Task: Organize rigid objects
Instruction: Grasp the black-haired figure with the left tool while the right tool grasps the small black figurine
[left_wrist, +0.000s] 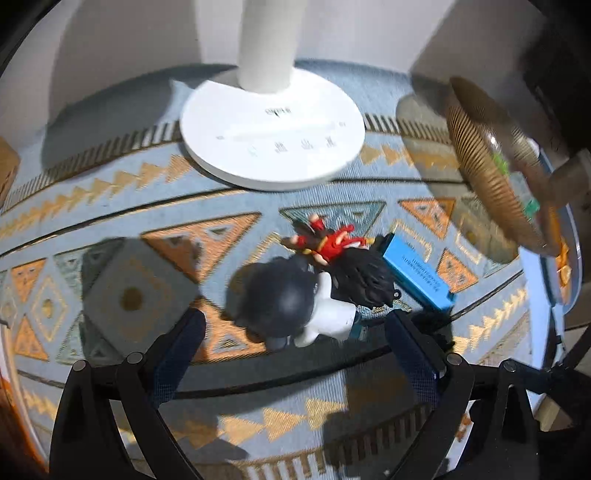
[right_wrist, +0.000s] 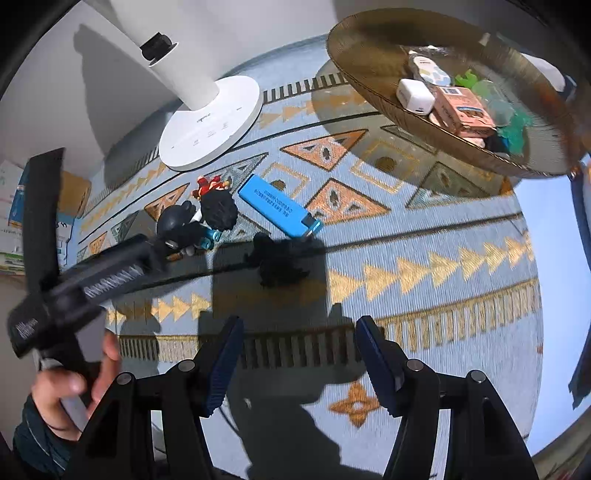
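Two small figurines lie on the patterned tablecloth: a dark-haired one in white (left_wrist: 295, 306) (right_wrist: 177, 225) and a red one with spiky black hair (left_wrist: 332, 243) (right_wrist: 212, 186). A blue lighter (left_wrist: 417, 275) (right_wrist: 279, 206) lies beside them. A black fuzzy clump (right_wrist: 280, 264) lies nearer. My left gripper (left_wrist: 295, 332) is open, its fingers on either side of the white figurine, just short of it. My right gripper (right_wrist: 299, 343) is open and empty, back from the objects. The left gripper's body (right_wrist: 99, 273) shows in the right wrist view.
A white lamp base (left_wrist: 273, 136) (right_wrist: 210, 125) stands behind the figurines. A brown ribbed tray (right_wrist: 369, 85) (left_wrist: 480, 177) at the right holds a white charger (right_wrist: 415, 96), a pink box (right_wrist: 463, 110) and green items. Boxes sit at the far left (right_wrist: 11, 214).
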